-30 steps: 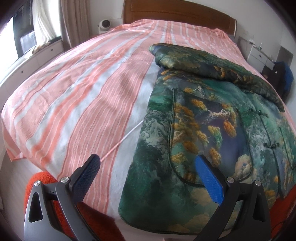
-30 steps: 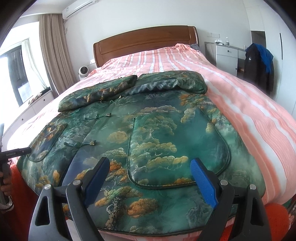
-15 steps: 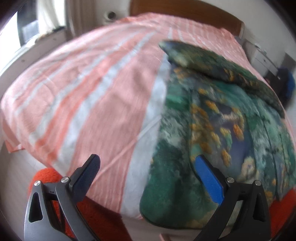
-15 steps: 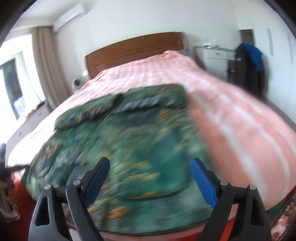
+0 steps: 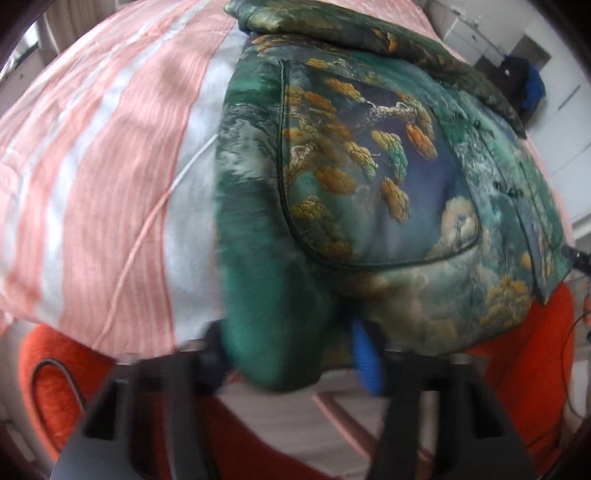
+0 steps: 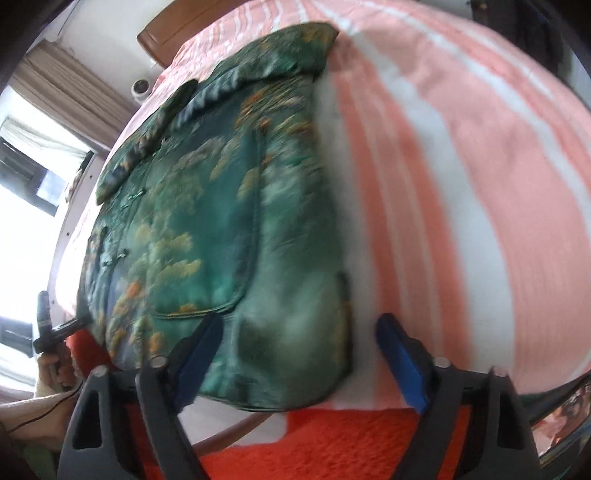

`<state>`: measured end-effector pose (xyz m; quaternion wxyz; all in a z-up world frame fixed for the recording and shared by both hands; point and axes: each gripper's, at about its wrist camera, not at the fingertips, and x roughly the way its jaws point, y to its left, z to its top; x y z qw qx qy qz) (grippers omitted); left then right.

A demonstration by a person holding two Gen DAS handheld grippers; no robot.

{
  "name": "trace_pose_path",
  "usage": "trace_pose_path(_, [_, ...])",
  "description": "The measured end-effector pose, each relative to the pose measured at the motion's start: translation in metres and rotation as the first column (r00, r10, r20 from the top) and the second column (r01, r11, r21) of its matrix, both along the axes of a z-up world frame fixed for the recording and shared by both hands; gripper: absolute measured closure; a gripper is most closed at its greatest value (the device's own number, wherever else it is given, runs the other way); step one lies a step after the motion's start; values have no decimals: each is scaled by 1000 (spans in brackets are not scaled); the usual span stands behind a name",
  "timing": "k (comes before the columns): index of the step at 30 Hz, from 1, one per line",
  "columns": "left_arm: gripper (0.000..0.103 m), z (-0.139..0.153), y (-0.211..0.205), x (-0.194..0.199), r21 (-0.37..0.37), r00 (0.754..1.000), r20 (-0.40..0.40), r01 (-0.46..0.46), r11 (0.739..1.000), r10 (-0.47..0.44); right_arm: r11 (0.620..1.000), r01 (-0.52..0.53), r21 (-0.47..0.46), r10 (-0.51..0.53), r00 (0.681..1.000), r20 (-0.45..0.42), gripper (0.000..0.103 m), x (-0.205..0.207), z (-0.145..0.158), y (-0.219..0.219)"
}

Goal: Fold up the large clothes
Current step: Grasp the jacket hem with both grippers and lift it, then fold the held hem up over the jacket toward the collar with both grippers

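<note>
vs a second ago: both views tipped down toward the foot of the bed, the headboard gone from the left view; both claws stood wide then, narrower now.

left claw (image 5: 291, 350): jaws closing, with the lower left hem corner of the green satin jacket with gold pine-tree print (image 5: 369, 177) bunched between them. the blue pad (image 5: 364, 354) sits against the fabric, the other finger is mostly hidden behind the cloth, frame blurred; reads as gripping the hem.

jacket lies flat, front up, on the bed with a pink-and-white striped ribbed sheet (image 5: 110, 147), hem at the foot edge and slightly overhanging. glossy woven fabric, dark piped rounded patch pocket, small knot buttons down the front, sleeves folded across the top.

orange fuzzy rug (image 5: 48, 373) on the floor below the bed.

right claw (image 6: 295, 350): jaws closing, half wide, straddling the lower right hem corner of the jacket (image 6: 221, 206); the blue pads show no clear contact with the cloth. striped sheet (image 6: 461, 184) on the right, wooden headboard (image 6: 166, 33) at top, rug (image 6: 332, 443) underneath. a hand (image 6: 55, 365) holds the other tool's handle at far left.
</note>
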<state>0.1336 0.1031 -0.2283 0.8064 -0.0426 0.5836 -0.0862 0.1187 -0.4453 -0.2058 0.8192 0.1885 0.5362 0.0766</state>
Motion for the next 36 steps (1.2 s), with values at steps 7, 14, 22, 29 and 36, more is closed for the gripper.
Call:
trace_pose_path(7, [93, 38, 18, 5, -164, 1000, -14, -14, 986, 12, 998, -66, -10, 65, 997, -51, 86, 8, 23, 21])
trace_pose_path(14, [94, 127, 34, 70, -237, 993, 101, 76, 968, -53, 985, -47, 165, 33, 996, 86, 87, 47, 98, -2])
trace_pose_path(22, [20, 194, 16, 247, -174, 914, 394, -27, 984, 95, 999, 43, 8, -43, 942, 332, 87, 196, 160, -16])
trace_pose_path(29, [2, 150, 30, 279, -149, 932, 350, -40, 988, 91, 980, 187, 71, -199, 946, 255, 7, 262, 117, -24])
trace_pose_path(36, [14, 86, 9, 299, -6, 969, 246, -27, 1000, 27, 982, 105, -159, -75, 980, 183, 7, 287, 87, -6])
